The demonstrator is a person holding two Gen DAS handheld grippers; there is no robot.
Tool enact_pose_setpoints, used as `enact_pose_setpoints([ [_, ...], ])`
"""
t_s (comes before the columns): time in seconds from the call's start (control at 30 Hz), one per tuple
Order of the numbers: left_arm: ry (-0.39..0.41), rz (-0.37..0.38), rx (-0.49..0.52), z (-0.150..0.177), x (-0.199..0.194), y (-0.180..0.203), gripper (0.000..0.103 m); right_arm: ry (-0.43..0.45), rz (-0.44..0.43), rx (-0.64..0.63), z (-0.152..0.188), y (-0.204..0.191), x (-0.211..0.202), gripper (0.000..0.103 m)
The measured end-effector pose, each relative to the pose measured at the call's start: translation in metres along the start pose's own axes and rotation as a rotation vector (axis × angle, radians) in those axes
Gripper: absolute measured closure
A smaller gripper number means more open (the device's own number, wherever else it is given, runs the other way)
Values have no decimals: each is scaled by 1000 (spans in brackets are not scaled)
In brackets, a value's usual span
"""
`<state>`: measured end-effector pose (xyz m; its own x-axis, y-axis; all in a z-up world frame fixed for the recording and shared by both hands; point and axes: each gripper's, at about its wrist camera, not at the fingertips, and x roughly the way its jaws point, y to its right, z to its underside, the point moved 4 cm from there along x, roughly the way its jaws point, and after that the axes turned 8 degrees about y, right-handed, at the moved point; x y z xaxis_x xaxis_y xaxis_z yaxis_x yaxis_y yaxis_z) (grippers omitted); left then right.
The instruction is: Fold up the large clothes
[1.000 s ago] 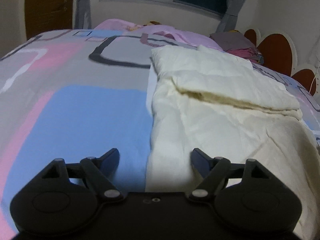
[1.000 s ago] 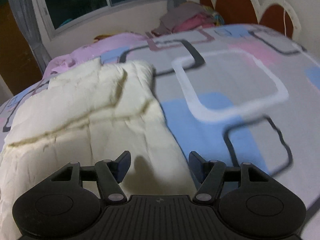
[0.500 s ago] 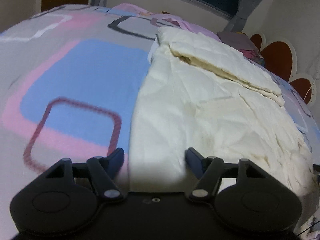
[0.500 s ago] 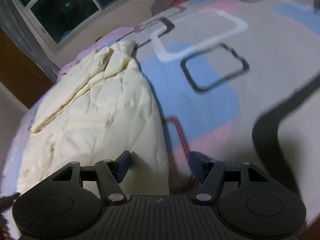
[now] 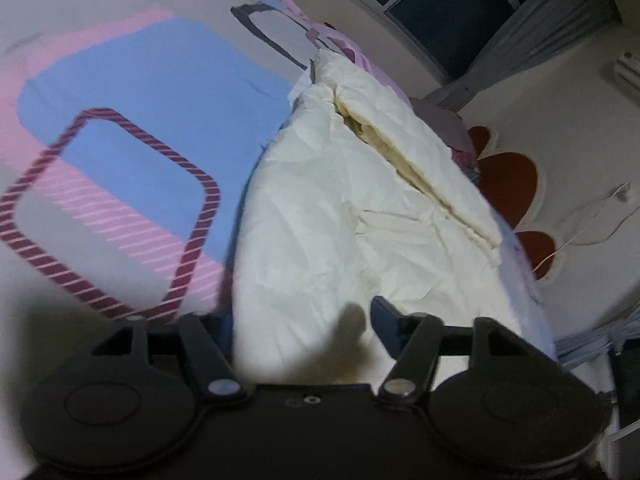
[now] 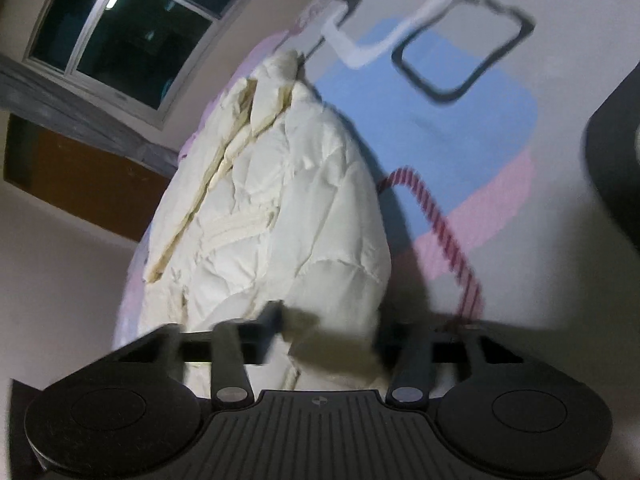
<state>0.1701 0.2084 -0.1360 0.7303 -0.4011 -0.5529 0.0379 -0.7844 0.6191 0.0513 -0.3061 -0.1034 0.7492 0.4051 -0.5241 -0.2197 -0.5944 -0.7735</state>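
A large cream padded garment [image 5: 340,208] lies lengthwise on the patterned bedspread [image 5: 140,100], its far part folded back over itself. My left gripper [image 5: 300,314] is at its near edge. Its jaws are closing, with flat fabric filling the gap between them, and the left finger is half hidden at the cloth's edge. In the right wrist view the same garment [image 6: 280,208] runs away from my right gripper [image 6: 330,326]. Those jaws are closing too, and a bunched near corner is pinched between them. The right finger is hidden behind the cloth.
The bedspread [image 6: 440,128] stretches wide on both sides of the garment. A headboard [image 5: 508,176] with red rounded panels and a pile of clothes [image 5: 444,120] stand at the far end. A dark window [image 6: 120,36] and grey curtains lie beyond the bed.
Both grippers have drawn back along the garment to its near edge and rolled. Their jaws have narrowed around the fabric, the right more than the left.
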Motion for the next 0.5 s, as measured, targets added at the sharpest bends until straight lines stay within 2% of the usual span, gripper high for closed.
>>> enact_pose_setpoints([
  [0.03,-10,-5,17,0,3,2,92,-10,3,-30,1,-3,1,85],
  [0.07,-9,10,28,1,3,3,97,-12,-9,-60,3,-6,-1,88],
  [0.13,67,81,-9,0,-11,6,98,42,-92,-41,-1,-9,-19,93],
  [0.17,93,85,-15,-1,-17,6,98,64,-103,-38,-3,-9,-26,93],
  [0.2,87,61,2,0,-16,6,98,64,-79,-58,-4,-9,-27,93],
  [0.27,35,-10,60,7,-3,3,98,11,-13,-113,-1,-7,-14,93],
  [0.3,24,-23,49,9,2,2,98,-15,5,-106,1,-3,-5,93],
  [0.4,58,1,-28,5,-2,0,99,5,-25,-66,-5,-3,-8,93],
  [0.5,111,47,-51,-4,-16,10,99,50,-90,-79,-18,-22,-26,93],
])
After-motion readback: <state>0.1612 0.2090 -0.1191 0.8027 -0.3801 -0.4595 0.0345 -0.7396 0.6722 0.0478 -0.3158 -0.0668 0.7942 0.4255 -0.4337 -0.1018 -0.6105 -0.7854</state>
